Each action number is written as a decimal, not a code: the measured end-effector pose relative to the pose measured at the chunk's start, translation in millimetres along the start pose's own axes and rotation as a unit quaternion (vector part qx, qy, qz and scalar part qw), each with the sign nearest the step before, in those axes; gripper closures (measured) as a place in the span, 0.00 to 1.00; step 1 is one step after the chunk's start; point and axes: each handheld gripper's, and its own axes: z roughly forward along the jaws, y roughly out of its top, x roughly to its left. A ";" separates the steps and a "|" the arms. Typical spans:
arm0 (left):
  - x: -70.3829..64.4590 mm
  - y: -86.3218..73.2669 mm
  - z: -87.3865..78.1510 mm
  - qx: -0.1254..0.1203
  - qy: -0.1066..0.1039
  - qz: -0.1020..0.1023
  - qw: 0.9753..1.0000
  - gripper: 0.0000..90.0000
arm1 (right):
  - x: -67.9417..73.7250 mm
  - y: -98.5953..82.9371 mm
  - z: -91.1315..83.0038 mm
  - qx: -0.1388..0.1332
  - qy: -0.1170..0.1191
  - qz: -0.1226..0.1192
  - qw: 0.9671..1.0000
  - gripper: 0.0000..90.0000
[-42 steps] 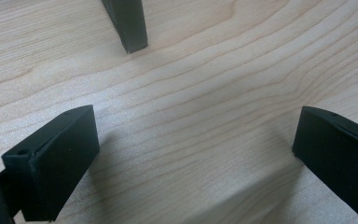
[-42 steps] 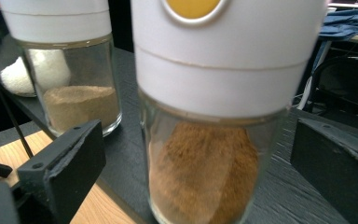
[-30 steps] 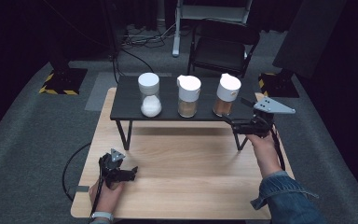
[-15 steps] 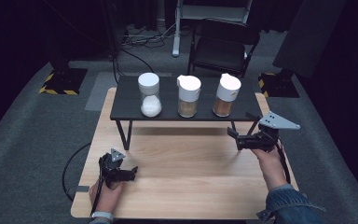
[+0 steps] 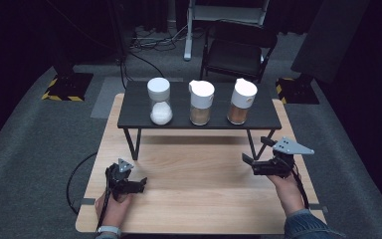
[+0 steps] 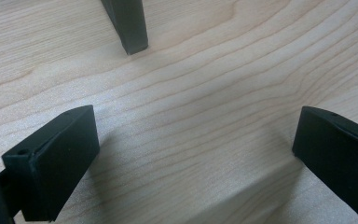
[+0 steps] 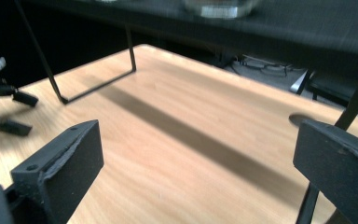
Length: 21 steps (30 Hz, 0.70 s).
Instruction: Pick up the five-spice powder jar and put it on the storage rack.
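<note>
left claw (image 5: 140, 184): spread, low over table (image 5: 199, 209) | right claw (image 5: 256, 155): spread, raised, level

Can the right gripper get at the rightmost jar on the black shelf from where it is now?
Probably yes. The right gripper is open and empty, low over the wooden table, in front of the black shelf. The rightmost jar stands at the shelf's front edge with nothing between, though the gripper must rise first.
</note>
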 end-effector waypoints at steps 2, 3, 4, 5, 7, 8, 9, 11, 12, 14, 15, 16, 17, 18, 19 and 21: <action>0.0 0.1 0.0 0.000 0.000 0.000 1.000 0.00 | 0.4 -4.0 1.3 0.009 0.000 0.001 1.000 0.02; 0.0 0.0 0.0 0.000 0.000 0.000 1.000 0.00 | 0.4 -6.0 2.1 0.012 0.000 0.001 1.000 0.02; 0.0 0.0 0.0 0.000 0.000 0.000 1.000 0.00 | 0.4 -8.0 2.7 0.015 0.001 0.003 1.000 0.02; 0.0 0.0 0.0 0.000 0.000 0.000 1.000 0.00 | 0.5 -10.0 3.4 0.017 0.001 0.003 1.000 0.02; 0.0 0.0 0.0 0.000 0.000 0.000 1.000 0.00 | 0.8 -13.2 4.5 0.022 0.000 0.003 1.000 0.02; 0.0 0.0 0.0 0.000 0.000 0.000 1.000 0.00 | 1.1 -14.9 5.0 0.024 0.000 0.003 1.000 0.02; 0.0 0.0 0.0 0.000 0.000 0.000 1.000 0.00 | 1.2 -16.8 5.6 0.026 -0.001 0.002 1.000 0.02; 0.0 0.0 0.0 0.000 0.000 0.000 1.000 0.00 | 1.0 -20.6 6.9 0.031 0.000 0.003 1.000 0.02; 0.0 0.0 0.0 0.000 0.000 0.000 1.000 0.00 | 0.9 -22.2 7.8 0.035 0.000 0.003 0.999 0.02; 0.0 0.0 0.0 0.000 0.000 0.000 1.000 0.00 | 1.0 -24.9 9.3 0.043 -0.001 0.002 0.999 0.02; 0.0 0.0 0.0 0.000 0.000 0.000 1.000 0.00 | 0.7 -26.5 10.0 0.046 -0.001 0.003 0.999 0.02; 0.0 0.0 0.0 0.000 0.000 0.000 1.000 0.00 | 0.3 -28.0 10.5 0.048 -0.001 0.003 0.999 0.02; 0.0 0.0 0.0 0.000 0.000 0.000 1.000 0.00 | 0.7 -29.5 10.9 0.051 -0.002 0.004 0.999 0.02; 0.0 0.0 0.0 0.000 0.000 0.000 1.000 0.00 | 0.7 -31.0 11.2 0.052 -0.003 0.004 0.999 0.02; 0.0 0.0 0.0 0.000 0.000 0.000 1.000 0.00 | 0.4 -32.5 11.5 0.054 -0.003 0.005 0.999 0.02; 0.0 0.0 0.0 0.000 0.000 0.000 1.000 0.00 | 0.4 -35.1 12.1 0.058 -0.004 0.006 0.998 0.02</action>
